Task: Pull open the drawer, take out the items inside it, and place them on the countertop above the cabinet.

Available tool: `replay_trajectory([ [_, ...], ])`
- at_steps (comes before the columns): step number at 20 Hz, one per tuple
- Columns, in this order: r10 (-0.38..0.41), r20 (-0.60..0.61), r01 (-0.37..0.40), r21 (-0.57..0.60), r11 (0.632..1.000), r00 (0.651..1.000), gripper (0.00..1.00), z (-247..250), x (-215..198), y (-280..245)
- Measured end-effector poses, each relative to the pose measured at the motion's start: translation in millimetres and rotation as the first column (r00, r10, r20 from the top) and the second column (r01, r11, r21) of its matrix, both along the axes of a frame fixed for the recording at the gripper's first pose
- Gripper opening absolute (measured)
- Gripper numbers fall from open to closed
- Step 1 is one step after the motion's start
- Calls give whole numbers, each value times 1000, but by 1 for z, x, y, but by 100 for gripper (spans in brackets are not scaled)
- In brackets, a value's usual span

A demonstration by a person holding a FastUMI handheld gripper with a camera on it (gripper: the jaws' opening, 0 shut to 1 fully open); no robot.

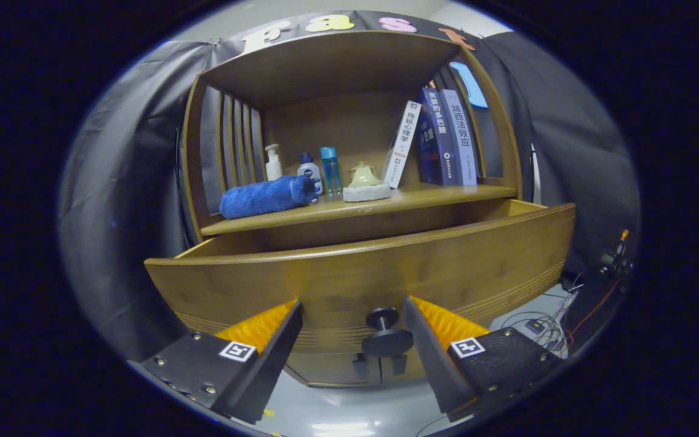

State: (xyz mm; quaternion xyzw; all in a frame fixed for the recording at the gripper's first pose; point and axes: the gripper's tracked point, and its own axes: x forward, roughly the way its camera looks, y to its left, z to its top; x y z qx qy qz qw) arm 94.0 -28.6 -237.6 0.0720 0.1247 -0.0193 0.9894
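Observation:
A wooden cabinet's drawer (361, 273) stands pulled out, its curved front right ahead of my fingers. The dark round knob (384, 334) sits low on that front, in the gap between my fingertips and nearer the right one. My gripper (352, 309) is open, the fingers apart and touching neither knob nor front. The drawer's inside is hidden behind its front panel. Above it runs the countertop (446, 195), carrying a rolled blue towel (267, 196), a white pump bottle (273, 162), a white bottle with a blue cap (309, 171), a clear blue bottle (330, 170) and a pale lump on a sponge-like block (365, 183).
Several books (440, 142) lean at the right end of the countertop under the cabinet's upper shelf (337, 60). Slatted wooden sides (234, 145) close the shelf bay. Cables and small devices (543, 318) lie on the floor to the right of the cabinet.

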Motion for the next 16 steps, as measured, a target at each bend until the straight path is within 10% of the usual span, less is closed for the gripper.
replay_trajectory([
  [16, -17, 1, 17, -33, 999, 1000, 100, -3, 65, 5],
])
